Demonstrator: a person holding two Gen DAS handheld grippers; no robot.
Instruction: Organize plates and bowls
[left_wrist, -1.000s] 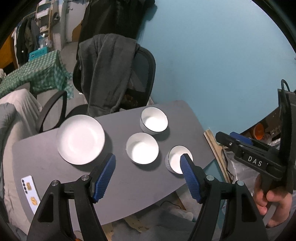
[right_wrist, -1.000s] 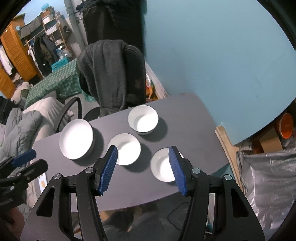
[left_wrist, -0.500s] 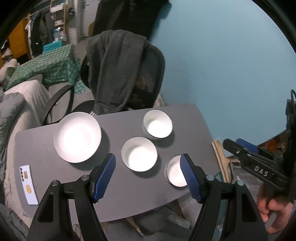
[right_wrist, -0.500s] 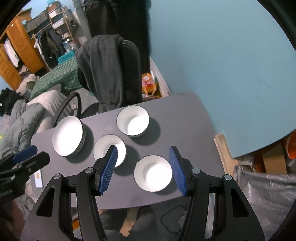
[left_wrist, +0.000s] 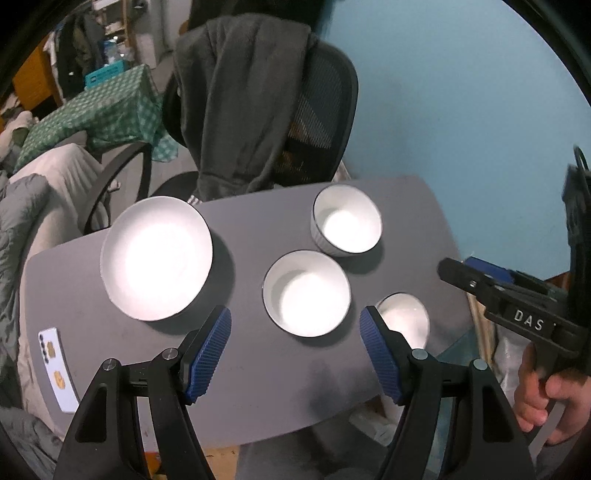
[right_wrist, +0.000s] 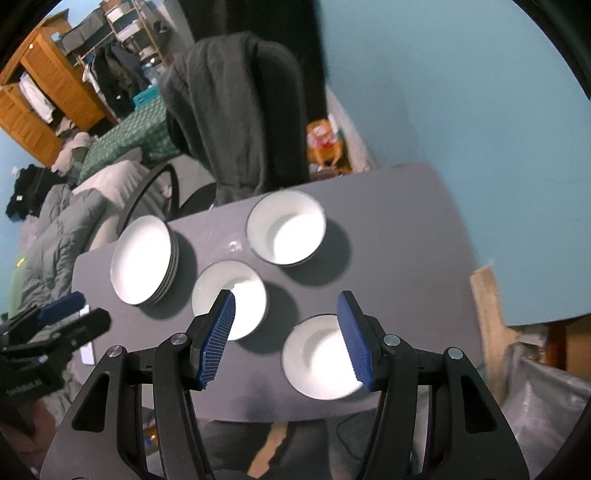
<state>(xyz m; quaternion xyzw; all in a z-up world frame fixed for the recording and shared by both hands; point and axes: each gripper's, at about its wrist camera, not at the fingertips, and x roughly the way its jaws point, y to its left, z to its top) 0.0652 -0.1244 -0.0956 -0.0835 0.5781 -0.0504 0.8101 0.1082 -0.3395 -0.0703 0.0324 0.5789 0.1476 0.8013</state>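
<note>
A grey table (left_wrist: 258, 376) (right_wrist: 399, 221) holds white dishes. A stack of plates (left_wrist: 157, 258) (right_wrist: 142, 260) sits at the left. A far bowl (left_wrist: 347, 219) (right_wrist: 286, 234), a middle bowl (left_wrist: 306, 293) (right_wrist: 236, 299) and a near bowl (left_wrist: 404, 319) (right_wrist: 317, 363) stand to its right, all apart. My left gripper (left_wrist: 295, 350) is open and empty above the table's near part. My right gripper (right_wrist: 288, 336) is open and empty above the near bowl. Each gripper shows in the other's view, the right one (left_wrist: 476, 277) and the left one (right_wrist: 70, 314).
A white phone (left_wrist: 57, 371) lies at the table's near left edge. An office chair with a dark hoodie (left_wrist: 240, 99) (right_wrist: 229, 110) stands behind the table. A blue wall is on the right. A wooden board (right_wrist: 487, 325) and a plastic bag (right_wrist: 546, 406) are beside the table's right edge.
Both grippers have moved closer to the table and the dishes look larger. Both stay open and empty. No dish has moved.
</note>
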